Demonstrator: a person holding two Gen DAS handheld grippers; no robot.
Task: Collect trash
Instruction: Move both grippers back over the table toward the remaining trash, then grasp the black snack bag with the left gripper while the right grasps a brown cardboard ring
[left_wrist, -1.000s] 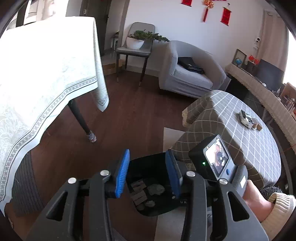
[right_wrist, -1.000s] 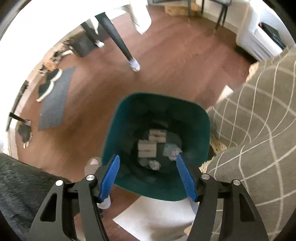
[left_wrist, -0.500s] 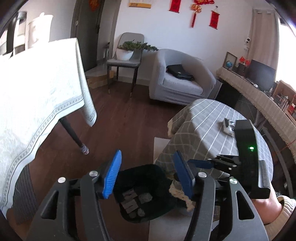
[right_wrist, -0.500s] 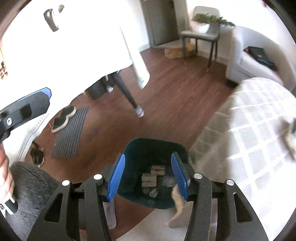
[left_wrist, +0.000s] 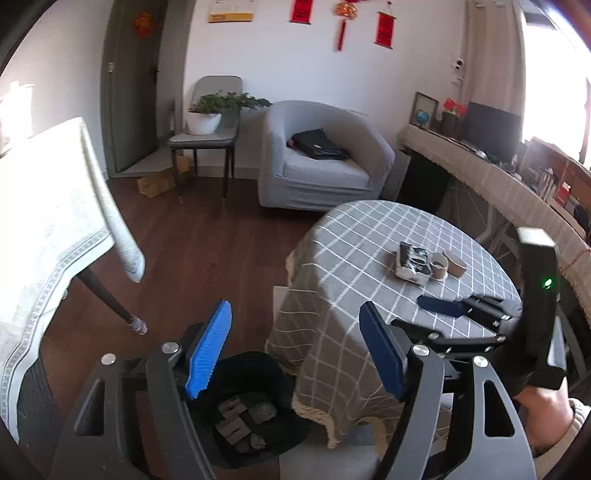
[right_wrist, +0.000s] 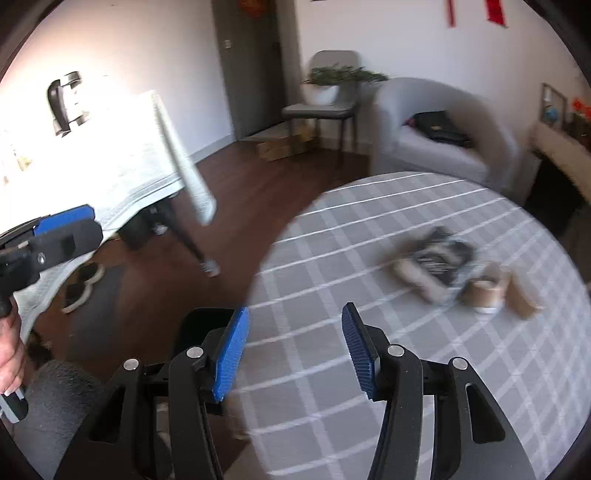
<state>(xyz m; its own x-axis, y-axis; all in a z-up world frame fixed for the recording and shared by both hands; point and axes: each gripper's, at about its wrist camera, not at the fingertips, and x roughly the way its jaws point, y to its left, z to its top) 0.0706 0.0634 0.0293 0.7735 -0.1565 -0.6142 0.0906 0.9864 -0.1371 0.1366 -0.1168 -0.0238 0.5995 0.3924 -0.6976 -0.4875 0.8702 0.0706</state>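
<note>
A dark bin (left_wrist: 255, 406) stands on the floor beside the round table (left_wrist: 362, 236), with several scraps of trash in it. On the checked cloth lie a crumpled wrapper (left_wrist: 413, 262) and two paper cups (left_wrist: 448, 263); they show blurred in the right wrist view, wrapper (right_wrist: 439, 258) and cups (right_wrist: 487, 291). My left gripper (left_wrist: 295, 354) is open and empty above the bin. My right gripper (right_wrist: 293, 354) is open and empty over the table's near edge, short of the trash; it also shows in the left wrist view (left_wrist: 454, 306).
A table with a white cloth (left_wrist: 44, 221) and a dark leg (left_wrist: 110, 299) stands at left. A grey armchair (left_wrist: 317, 158) and a chair with a plant (left_wrist: 210, 122) stand at the back. A long sideboard (left_wrist: 498, 184) runs along the right.
Both grippers have risen from over the bin. The right one swung right and up from the bin to above the round table. Both stay open and empty.
</note>
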